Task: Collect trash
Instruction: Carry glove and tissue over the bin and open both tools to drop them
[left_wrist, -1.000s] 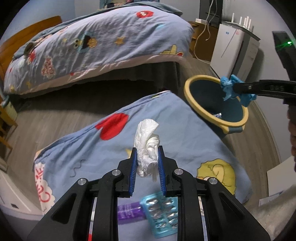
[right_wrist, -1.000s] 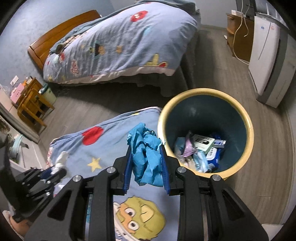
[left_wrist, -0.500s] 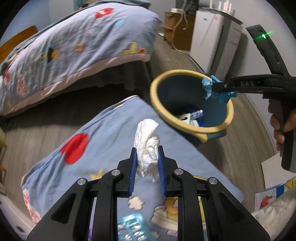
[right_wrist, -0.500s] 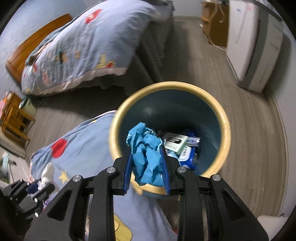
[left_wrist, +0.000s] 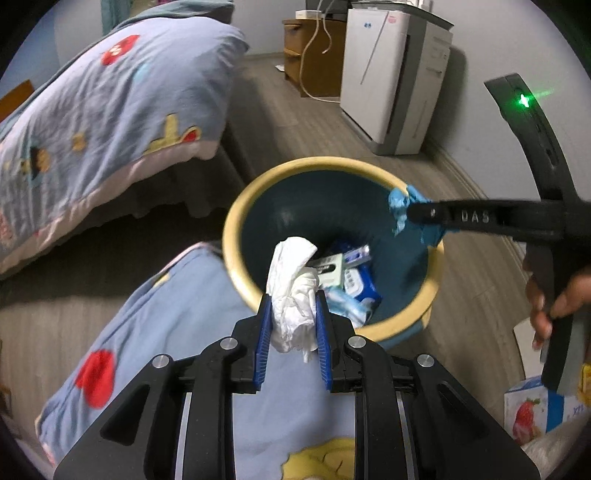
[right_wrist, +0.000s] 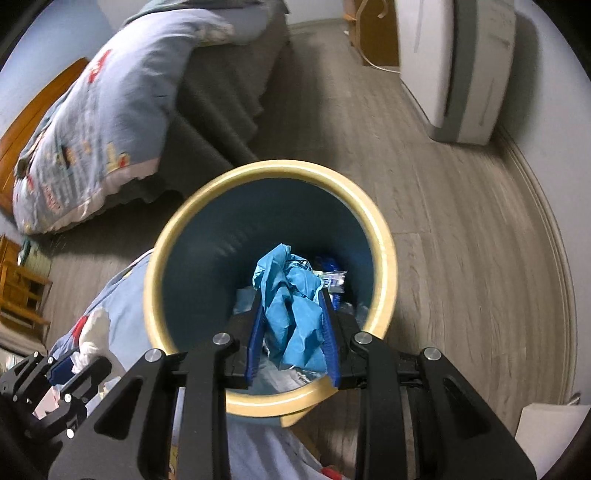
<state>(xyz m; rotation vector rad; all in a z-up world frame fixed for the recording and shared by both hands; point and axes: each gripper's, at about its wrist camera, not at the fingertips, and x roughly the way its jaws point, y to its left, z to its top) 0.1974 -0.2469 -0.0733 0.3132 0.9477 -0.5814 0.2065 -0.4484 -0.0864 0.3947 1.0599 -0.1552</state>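
Carrying refuse to the bin, the right gripper (right_wrist: 291, 328) has its fingers (right_wrist: 255, 332) clamped on a crumpled blue glove (right_wrist: 291, 306), which hangs directly over the open mouth of the yellow-rimmed trash bin (right_wrist: 384, 254). The left gripper (left_wrist: 293, 332) has its fingers (left_wrist: 262, 339) pinched narrow on a wad of white tissue (left_wrist: 291, 291), poised just at the near rim of the same bin, with the tissue's tip leaning over the opening.

Judged from this position, the glove is ready to go: parting the right fingers here should let it fall clear onto the packets and wrappers (left_wrist: 351, 269) already lying at the bottom, beyond the fingertips. The tissue is less safely placed. Its lower end sits over the rim rather than the well, so the left fingers would do best to travel a little farther ahead before letting go; released now, the light wad could catch the rim or land on the blue patterned quilt (left_wrist: 177, 332) beneath the fingers. The two grippers are close across the bin, so dropping one load at a time looks wise.

Around them is a bedroom with grey wood-plank flooring (right_wrist: 461, 221). A bed under a matching cartoon-print cover (left_wrist: 92, 110) lies ahead and to the left of the fingers; a white appliance (left_wrist: 391, 74) and a wooden cabinet (left_wrist: 314, 48) stand against the far wall, ahead and to the right.
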